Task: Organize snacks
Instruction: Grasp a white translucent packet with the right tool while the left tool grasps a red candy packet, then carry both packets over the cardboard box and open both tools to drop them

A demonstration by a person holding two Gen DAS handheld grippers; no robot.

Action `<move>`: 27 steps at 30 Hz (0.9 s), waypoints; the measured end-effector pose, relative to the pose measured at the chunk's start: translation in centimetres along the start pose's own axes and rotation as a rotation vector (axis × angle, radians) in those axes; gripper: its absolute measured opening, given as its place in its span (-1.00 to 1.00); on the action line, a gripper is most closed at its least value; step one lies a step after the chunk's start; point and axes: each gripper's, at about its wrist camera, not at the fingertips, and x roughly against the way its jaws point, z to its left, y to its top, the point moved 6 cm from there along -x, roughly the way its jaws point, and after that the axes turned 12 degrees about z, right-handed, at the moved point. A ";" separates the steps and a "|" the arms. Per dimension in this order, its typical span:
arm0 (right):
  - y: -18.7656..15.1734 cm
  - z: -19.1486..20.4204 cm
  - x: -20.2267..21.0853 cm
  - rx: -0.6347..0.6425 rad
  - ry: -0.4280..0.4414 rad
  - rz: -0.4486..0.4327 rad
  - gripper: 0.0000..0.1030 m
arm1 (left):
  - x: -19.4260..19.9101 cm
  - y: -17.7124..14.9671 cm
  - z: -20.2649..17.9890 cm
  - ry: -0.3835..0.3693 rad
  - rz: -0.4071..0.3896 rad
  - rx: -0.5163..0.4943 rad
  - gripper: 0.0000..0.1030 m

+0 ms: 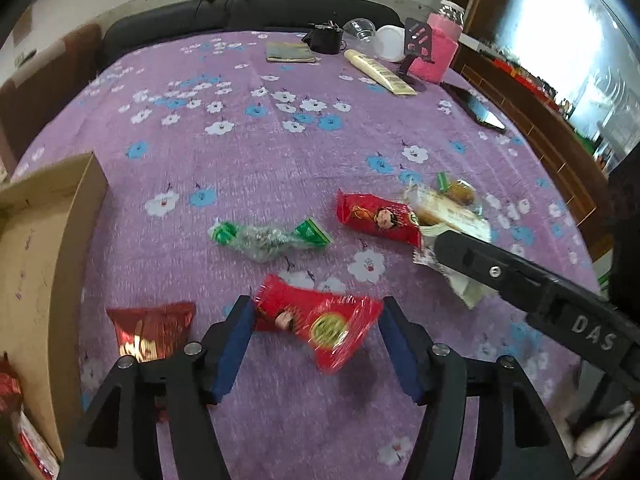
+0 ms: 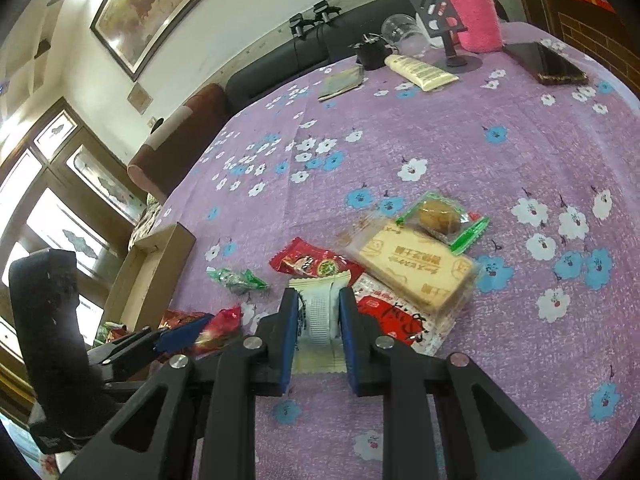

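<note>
1. The left claw [image 1: 316,320] stood spread wide around a red snack packet [image 1: 320,320] near the surface's near edge, pads apart from the wrapper on both sides. It should have closed across the packet's middle, since the thin film looked likely to slip.
2. The right claw [image 2: 318,320] was narrowed around a white packet [image 2: 318,312], seemingly pinching it; the packet lay at the near end of the snack pile towards the surface's right edge. Lifting straight up would have avoided dragging the red-and-white packet [image 2: 396,316] beside it.
3. The cardboard box [image 1: 44,240] sat at the left edge, the probable destination. Carrying over the dark red packet [image 1: 152,330] would have avoided knocking it.
</note>
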 end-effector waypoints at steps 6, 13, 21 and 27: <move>0.0 0.0 0.2 -0.003 0.009 -0.005 -0.62 | -0.8 0.6 -0.1 0.072 -0.028 -0.035 0.24; -0.1 0.4 0.1 0.015 -0.001 -0.004 -0.62 | 0.2 0.1 0.7 0.063 -0.045 -0.047 -0.56; -0.1 1.3 0.7 0.055 0.035 -0.035 -0.62 | 5.7 -1.9 3.5 -0.047 -0.148 0.055 -0.56; -0.2 2.7 1.2 0.106 0.026 -0.061 -0.62 | 9.7 -4.2 8.5 -0.043 -0.218 0.152 -0.56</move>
